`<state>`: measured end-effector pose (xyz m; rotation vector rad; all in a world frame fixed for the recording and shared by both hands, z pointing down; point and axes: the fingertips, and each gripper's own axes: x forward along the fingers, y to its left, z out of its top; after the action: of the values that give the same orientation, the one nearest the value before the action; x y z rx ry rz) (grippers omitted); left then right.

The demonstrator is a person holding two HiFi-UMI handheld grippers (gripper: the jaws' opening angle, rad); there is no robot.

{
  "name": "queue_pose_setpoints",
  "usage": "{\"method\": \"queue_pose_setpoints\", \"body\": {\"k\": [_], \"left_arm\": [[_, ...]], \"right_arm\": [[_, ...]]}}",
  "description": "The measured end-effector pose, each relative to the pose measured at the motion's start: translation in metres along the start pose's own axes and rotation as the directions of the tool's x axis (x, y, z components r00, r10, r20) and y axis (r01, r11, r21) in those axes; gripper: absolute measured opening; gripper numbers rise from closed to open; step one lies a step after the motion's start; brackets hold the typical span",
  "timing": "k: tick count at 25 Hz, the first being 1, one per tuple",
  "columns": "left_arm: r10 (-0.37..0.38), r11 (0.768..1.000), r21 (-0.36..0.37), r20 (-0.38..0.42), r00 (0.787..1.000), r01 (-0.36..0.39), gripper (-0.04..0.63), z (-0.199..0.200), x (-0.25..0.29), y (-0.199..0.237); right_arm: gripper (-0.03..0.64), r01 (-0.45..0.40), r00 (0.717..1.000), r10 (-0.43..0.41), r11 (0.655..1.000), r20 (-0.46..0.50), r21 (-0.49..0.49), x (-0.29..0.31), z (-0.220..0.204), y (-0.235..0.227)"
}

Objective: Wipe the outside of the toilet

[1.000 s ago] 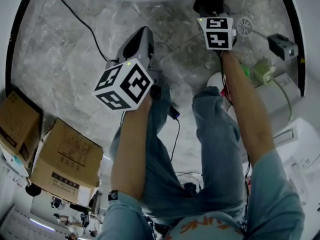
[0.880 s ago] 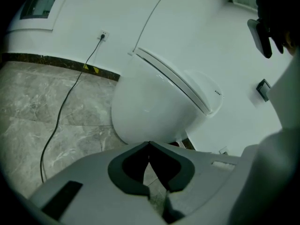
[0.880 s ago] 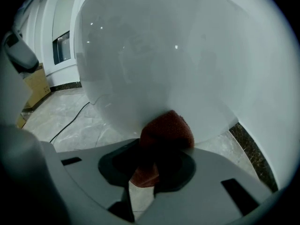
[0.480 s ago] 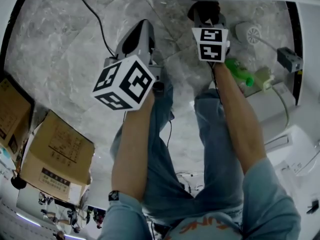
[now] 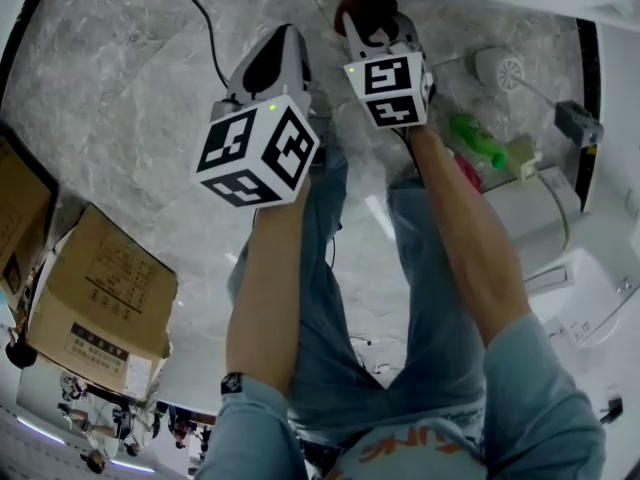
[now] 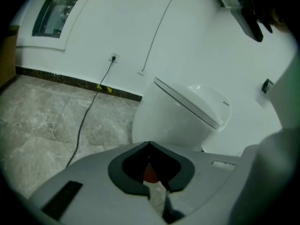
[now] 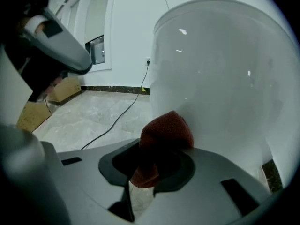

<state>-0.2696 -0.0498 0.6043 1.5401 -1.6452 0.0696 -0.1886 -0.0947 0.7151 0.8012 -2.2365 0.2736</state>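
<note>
One red cloth (image 7: 167,131), pinched tight in right gripper (image 7: 154,161): press flat against toilet (image 7: 225,78) bowl, sweep overlapping arcs round curve; park left gripper (image 6: 149,149), shut and empty, clear.

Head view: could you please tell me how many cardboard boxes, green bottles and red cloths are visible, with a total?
cardboard boxes: 2
green bottle: 1
red cloth: 1
Total: 4
</note>
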Motion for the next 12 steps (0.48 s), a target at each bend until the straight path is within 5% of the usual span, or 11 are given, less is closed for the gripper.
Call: {"method": "queue_pose_setpoints", "body": {"k": [7,12], "left_arm": [[0.138,0.990,-0.035,-0.009,0.990,-0.139,-0.005,0.005,-0.053,0.028],[0.060,0.997,0.056,-0.023,0.998,-0.058,-0.005,0.052,-0.076,-0.027]], "right_arm": [[0.077,-0.179,0.984,0.178,0.983,-0.025,-0.044,-0.060,0.036,0.027],[0.077,-0.222,0.974,0.223,0.974,-0.035,0.033,-0.111,0.075,0.027]]}}
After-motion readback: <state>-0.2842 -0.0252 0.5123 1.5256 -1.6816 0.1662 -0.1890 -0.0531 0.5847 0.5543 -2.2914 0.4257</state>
